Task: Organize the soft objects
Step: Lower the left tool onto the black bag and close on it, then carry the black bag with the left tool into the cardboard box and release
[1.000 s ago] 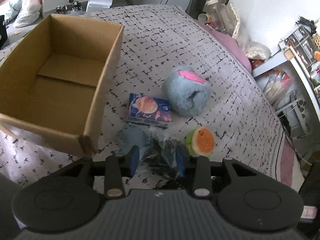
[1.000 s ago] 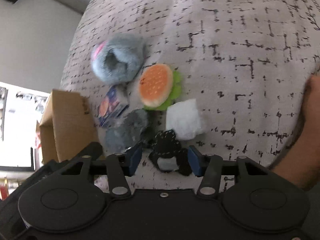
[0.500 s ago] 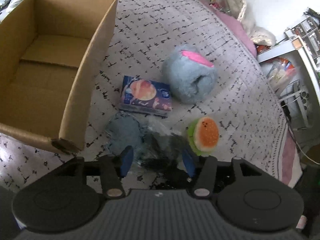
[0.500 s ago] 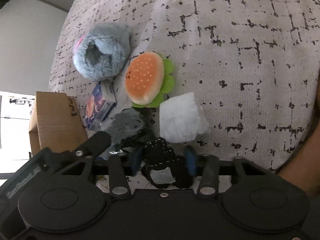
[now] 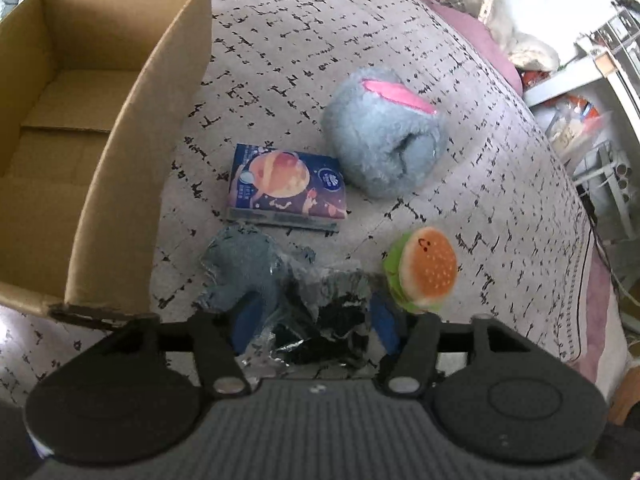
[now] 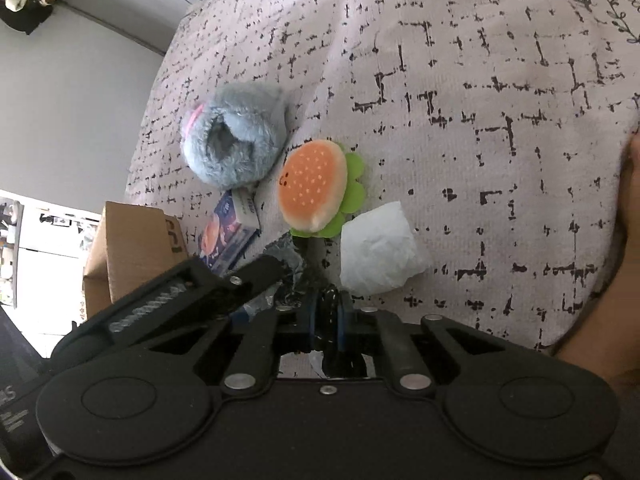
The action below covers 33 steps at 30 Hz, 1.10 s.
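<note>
Pinching a black knitted piece (image 6: 329,308) flat between closed blue pads, our right hand-held gripper (image 6: 326,312) has just finished closing, with a white wad (image 6: 378,250) at one o'clock. Our left hand-held gripper (image 5: 312,318), half-wide after opening, straddles a bagged grey-and-black cloth (image 5: 280,292) on the bed (image 5: 480,184) without pressing it; the cardboard box (image 5: 120,160) lies at ten o'clock, the burger plush (image 5: 428,268) at two.

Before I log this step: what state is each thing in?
cardboard box: open, nothing inside
left claw: open around the bagged dark items
right claw: shut on black knit piece
burger plush: lying loose
grey fuzzy slipper: lying loose
</note>
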Available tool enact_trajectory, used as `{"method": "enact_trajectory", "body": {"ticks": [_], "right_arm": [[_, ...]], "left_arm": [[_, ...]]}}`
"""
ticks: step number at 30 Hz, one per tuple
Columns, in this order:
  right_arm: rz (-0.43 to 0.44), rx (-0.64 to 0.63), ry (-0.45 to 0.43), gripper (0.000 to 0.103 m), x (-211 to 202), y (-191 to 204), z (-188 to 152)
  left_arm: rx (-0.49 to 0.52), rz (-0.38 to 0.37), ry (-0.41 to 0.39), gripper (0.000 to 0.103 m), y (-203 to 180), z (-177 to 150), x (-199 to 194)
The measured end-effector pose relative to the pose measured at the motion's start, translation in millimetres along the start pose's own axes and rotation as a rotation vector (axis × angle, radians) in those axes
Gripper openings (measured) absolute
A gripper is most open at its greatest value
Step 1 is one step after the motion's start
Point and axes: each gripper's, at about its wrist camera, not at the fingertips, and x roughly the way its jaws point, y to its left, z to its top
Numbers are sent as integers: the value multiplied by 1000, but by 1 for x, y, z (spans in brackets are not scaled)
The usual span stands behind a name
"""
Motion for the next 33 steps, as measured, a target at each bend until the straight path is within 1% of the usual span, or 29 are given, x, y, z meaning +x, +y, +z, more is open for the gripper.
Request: {"method": "enact_trajectory", "body": {"ticks": [1,3,4,5,7,9,11,14,17,22,26,33], "right_arm": [[2,4,-5,9,-2,0,1],[7,9,-16,9,-6,-1,0],[11,8,-19,9,-8,-1,0],[19,9,-22,9,-9,-1,0],[42,11,-27,9,-13,-1,0],[72,18,-36,9,-17,-1,0],[96,24,-39,9,-20,-2,0],[118,35,-53,9,-24,-3,0],[134,19,-76,9,-28,1,1],[155,-29,-109,9,-34,11,1],[159,-100,-165,9,-43,22,-1],[222,-198,-220,9,-55,38,-3]], "left_arm": [[2,-1,-2,44,0,-1,0],[-8,-18,-8,30,2,-1,-2],[-20,-28,-17,24,4,-1,-6],[-23,-25,-38,23,4,-1,-11],[-16,0,-83,22,3,-1,-22],[-35,-14,-113,22,6,0,-33],[-37,-8,-142,22,8,0,-45],[-42,-4,-166,22,11,-1,-57],[-58,-4,-187,22,14,-1,-69],[-38,5,-223,22,13,-1,-87],[-37,16,-243,22,13,0,-97],[-37,27,-295,22,21,0,-117]]}}
